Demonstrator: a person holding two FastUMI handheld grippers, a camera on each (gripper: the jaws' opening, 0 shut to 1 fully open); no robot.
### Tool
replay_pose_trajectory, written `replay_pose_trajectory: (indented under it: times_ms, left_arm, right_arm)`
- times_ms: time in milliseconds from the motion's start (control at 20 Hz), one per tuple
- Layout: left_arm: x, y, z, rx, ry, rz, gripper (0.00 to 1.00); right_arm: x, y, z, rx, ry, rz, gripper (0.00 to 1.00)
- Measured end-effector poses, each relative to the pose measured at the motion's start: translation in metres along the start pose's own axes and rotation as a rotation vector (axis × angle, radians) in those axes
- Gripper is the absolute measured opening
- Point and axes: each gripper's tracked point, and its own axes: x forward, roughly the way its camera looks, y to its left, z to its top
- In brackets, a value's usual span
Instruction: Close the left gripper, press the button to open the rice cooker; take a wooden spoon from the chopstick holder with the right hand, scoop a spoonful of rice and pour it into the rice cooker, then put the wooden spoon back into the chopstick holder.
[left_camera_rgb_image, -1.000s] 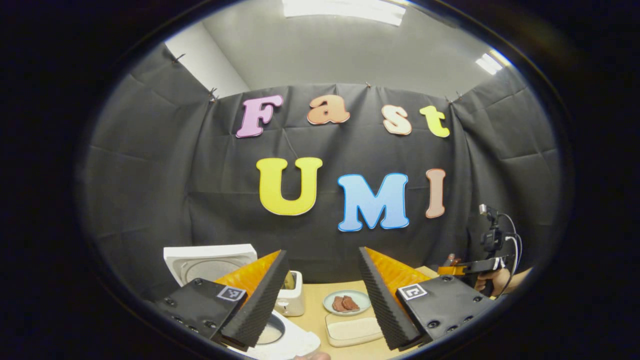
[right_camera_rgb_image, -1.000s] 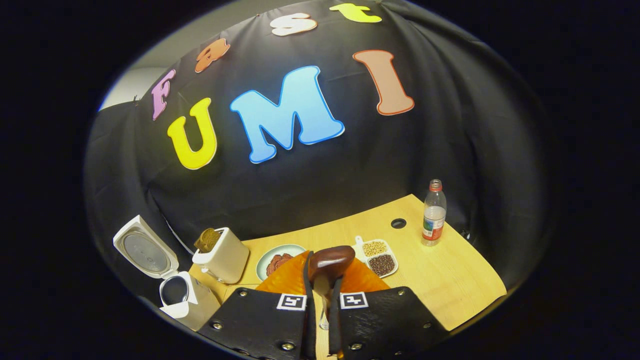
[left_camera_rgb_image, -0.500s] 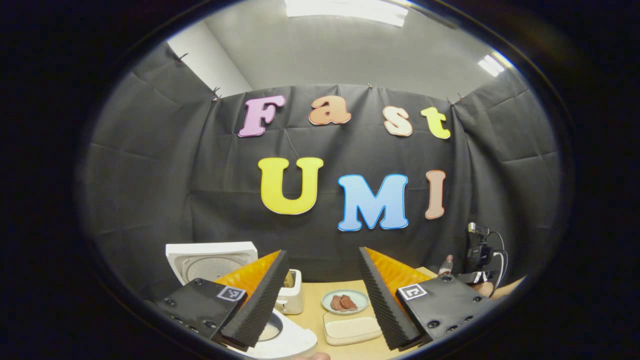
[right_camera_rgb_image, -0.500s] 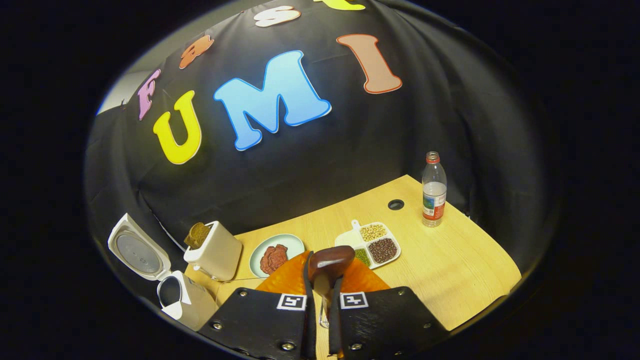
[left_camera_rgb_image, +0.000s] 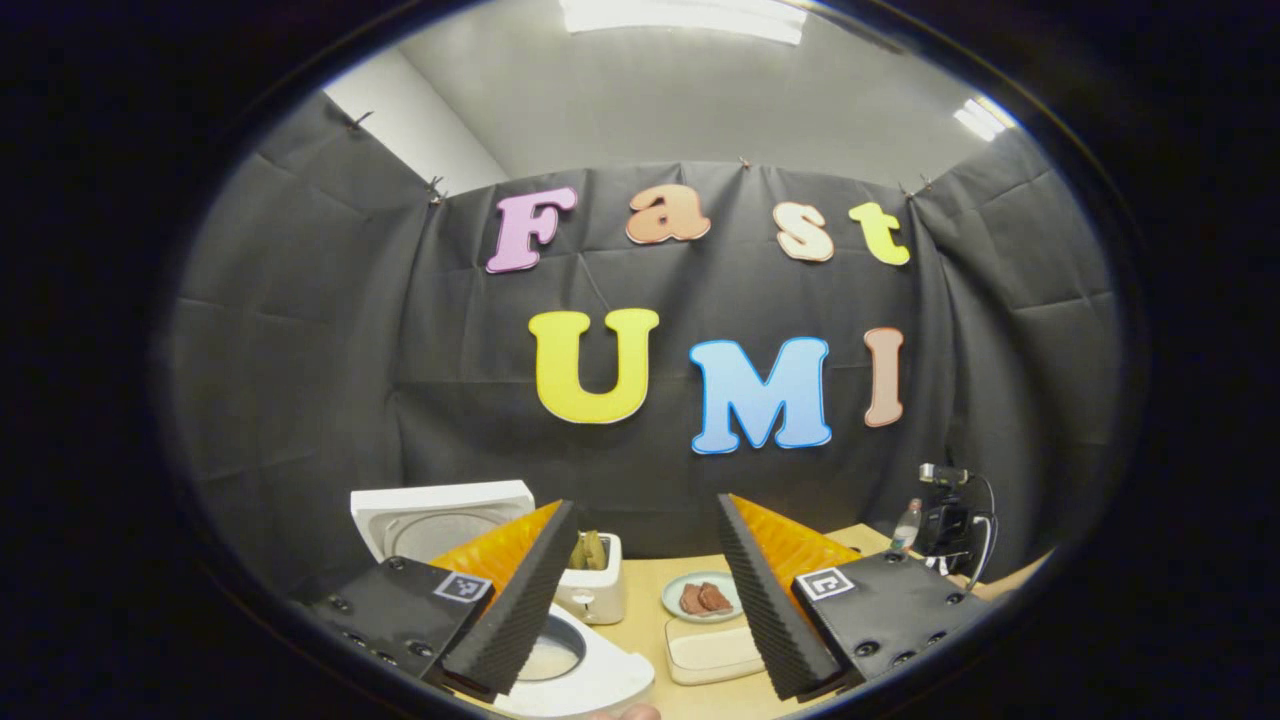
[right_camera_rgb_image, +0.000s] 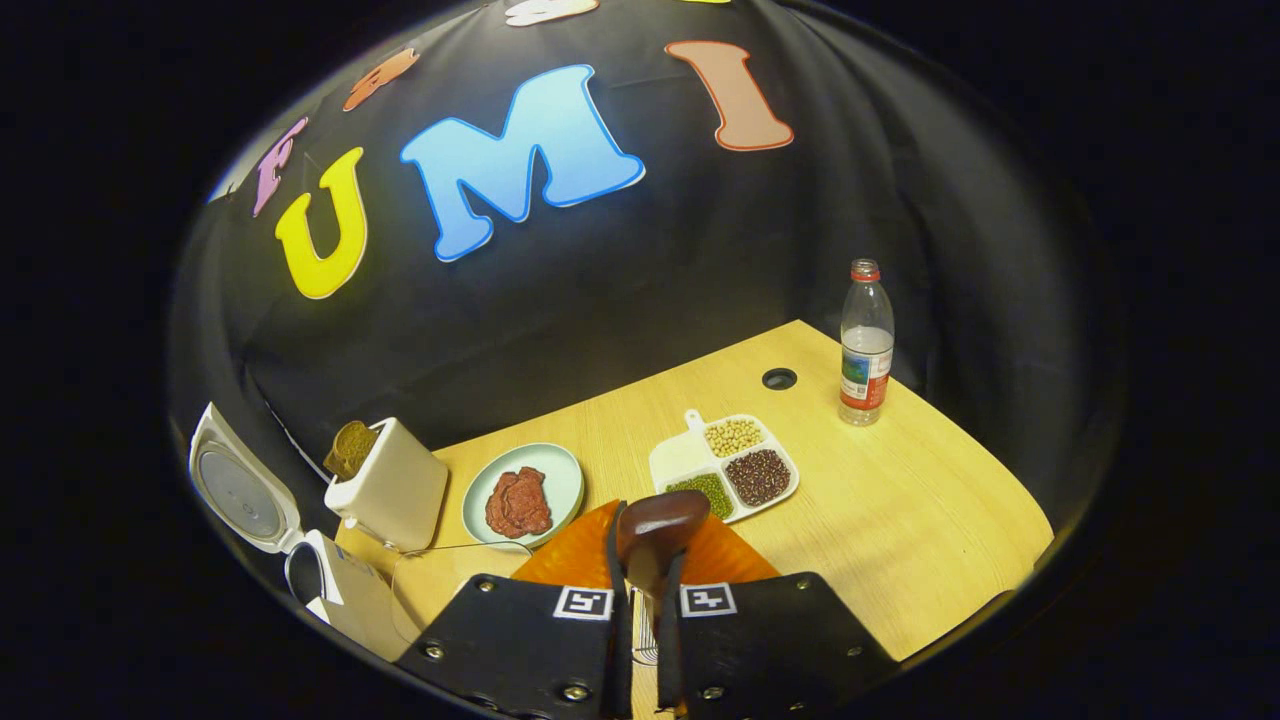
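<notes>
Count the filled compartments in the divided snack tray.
3: pale beans at the back, dark red beans at right, green beans in front, partly behind the spoon.

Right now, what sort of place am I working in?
Likely a staged kitchen tabletop in a recording booth: a wooden table against black cloth, with an open rice cooker, a toaster and a plate of meat.

A: Left gripper (left_camera_rgb_image: 640, 590) fingers sitting wide apart, gripping nothing.
B: Rice cooker (left_camera_rgb_image: 560, 660) sitting lid-up at table's (left_camera_rgb_image: 640, 625) left edge; toaster (left_camera_rgb_image: 592, 592), meat plate (left_camera_rgb_image: 702, 597) behind.
</notes>
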Motion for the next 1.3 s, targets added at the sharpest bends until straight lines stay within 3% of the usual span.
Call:
replay_pose_trajectory:
  times_ms: [300,400,500,550,650,900,1050,1150,1200,1300]
  left_arm:
    - [0.0,0.002,-0.001,-0.009,0.003,0.014,0.95]
    - [0.002,0.0,0.001,-0.013,-0.006,0.008,0.96]
    - [0.003,-0.001,0.002,-0.013,-0.013,-0.002,0.97]
    - [0.004,-0.002,0.002,-0.015,-0.015,-0.007,0.97]
    - [0.004,-0.006,0.003,-0.023,-0.02,-0.02,0.97]
    - [0.006,-0.014,0.003,-0.038,-0.025,-0.056,0.98]
    - [0.007,-0.015,0.002,-0.04,-0.018,-0.063,0.92]
    - [0.008,-0.014,0.002,-0.045,-0.018,-0.059,0.97]
    - [0.009,-0.013,0.002,-0.046,-0.017,-0.057,0.92]
    - [0.011,-0.007,0.003,-0.039,-0.018,-0.04,0.95]
  right_arm:
    - [0.011,-0.004,0.001,-0.01,-0.007,-0.001,0.1]
    - [0.01,-0.004,0.003,0.005,-0.014,0.03,0.16]
    - [0.005,-0.01,0.01,-0.033,-0.03,0.018,0.29]
    - [0.002,-0.008,0.016,-0.055,-0.048,0.024,0.46]
    - [-0.012,-0.011,0.034,-0.105,-0.089,0.018,0.94]
    - [-0.062,-0.006,0.08,-0.202,-0.217,0.023,0.95]
    - [-0.091,0.007,0.116,-0.212,-0.289,0.054,0.95]
    - [-0.11,0.011,0.137,-0.218,-0.328,0.068,0.95]
    - [-0.118,0.014,0.146,-0.218,-0.344,0.073,0.95]
    - [-0.131,0.019,0.162,-0.212,-0.37,0.08,0.95]
